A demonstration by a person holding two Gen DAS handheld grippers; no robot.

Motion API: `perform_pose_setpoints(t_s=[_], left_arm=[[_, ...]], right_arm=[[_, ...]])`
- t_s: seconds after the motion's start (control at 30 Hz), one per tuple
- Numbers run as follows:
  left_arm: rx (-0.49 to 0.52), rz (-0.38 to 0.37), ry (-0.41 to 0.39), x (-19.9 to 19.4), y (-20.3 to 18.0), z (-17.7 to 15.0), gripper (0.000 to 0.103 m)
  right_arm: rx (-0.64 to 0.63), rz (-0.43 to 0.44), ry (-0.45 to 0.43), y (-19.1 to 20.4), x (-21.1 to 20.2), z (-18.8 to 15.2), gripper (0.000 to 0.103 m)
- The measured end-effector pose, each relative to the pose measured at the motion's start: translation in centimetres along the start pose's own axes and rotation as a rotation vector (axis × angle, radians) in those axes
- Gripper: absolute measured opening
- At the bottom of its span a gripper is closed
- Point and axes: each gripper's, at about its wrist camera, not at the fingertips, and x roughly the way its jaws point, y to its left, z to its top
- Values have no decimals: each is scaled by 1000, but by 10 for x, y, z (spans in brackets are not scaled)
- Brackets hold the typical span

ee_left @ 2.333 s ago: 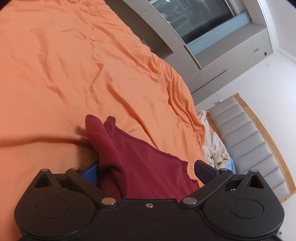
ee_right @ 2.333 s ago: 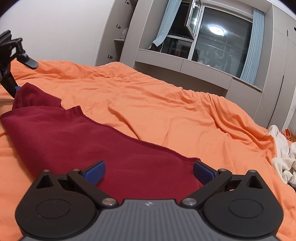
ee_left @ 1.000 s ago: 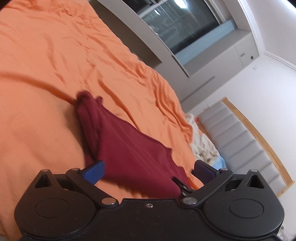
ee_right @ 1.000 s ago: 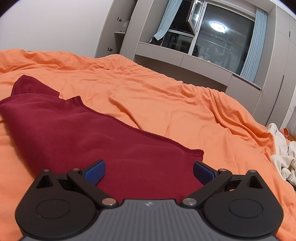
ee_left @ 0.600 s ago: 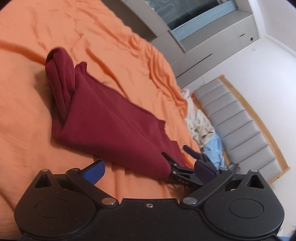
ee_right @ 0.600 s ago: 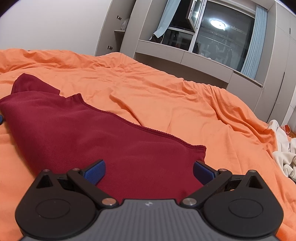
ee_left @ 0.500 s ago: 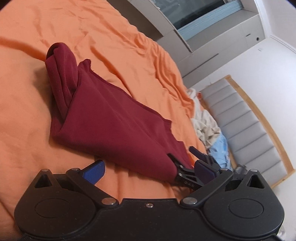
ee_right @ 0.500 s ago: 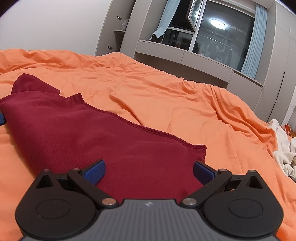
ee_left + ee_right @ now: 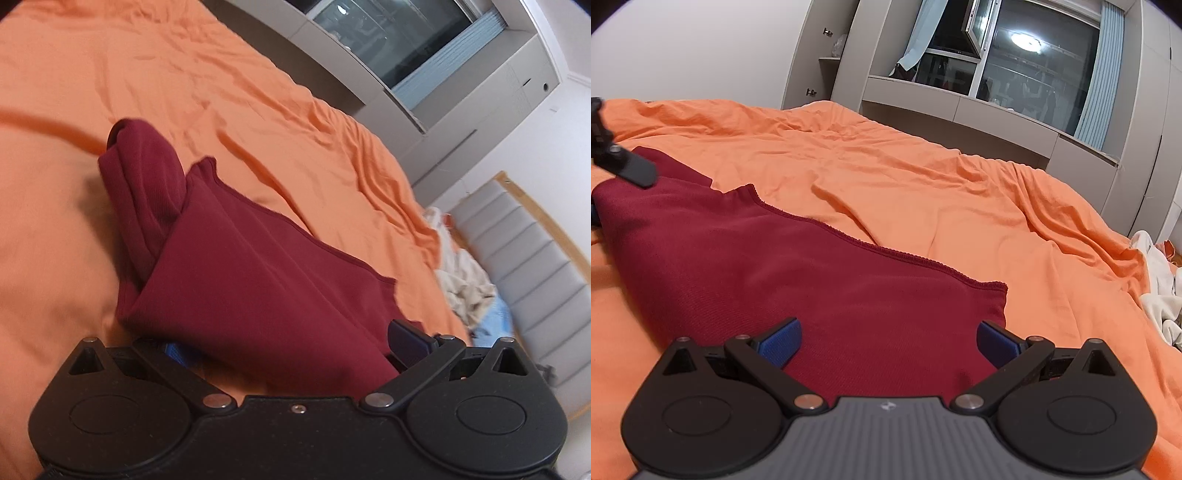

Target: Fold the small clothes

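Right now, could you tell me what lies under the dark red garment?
The dark red garment lies on the orange bedsheet, which shows all around it. Whatever lies directly beneath it is covered.

one dark red garment (image 9: 798, 266), one orange bedsheet (image 9: 923, 192), two grippers, one pale clothes pile (image 9: 465, 288) at right.
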Motion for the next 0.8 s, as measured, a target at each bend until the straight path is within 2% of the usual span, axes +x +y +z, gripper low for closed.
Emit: perform_pose_setpoints(t_s=[0.13, 0.27, 0.47, 0.63, 0.8], left_arm=[[-12, 45, -44, 12, 3, 8, 102], [-83, 33, -95, 12, 14, 10, 102], [-103, 0, -132, 4, 18, 5, 102], [-88, -4, -137, 2, 17, 1, 102], [-53, 18, -138, 4, 12, -2, 102]], right_arm=[[-2, -2, 1, 1, 0, -1, 103], [-6, -17, -8, 2, -2, 0, 103], [-105, -118, -111, 20, -18, 4, 103], [-121, -83, -110, 38, -16, 16, 103], [-33, 10, -80, 44, -8, 22, 103]])
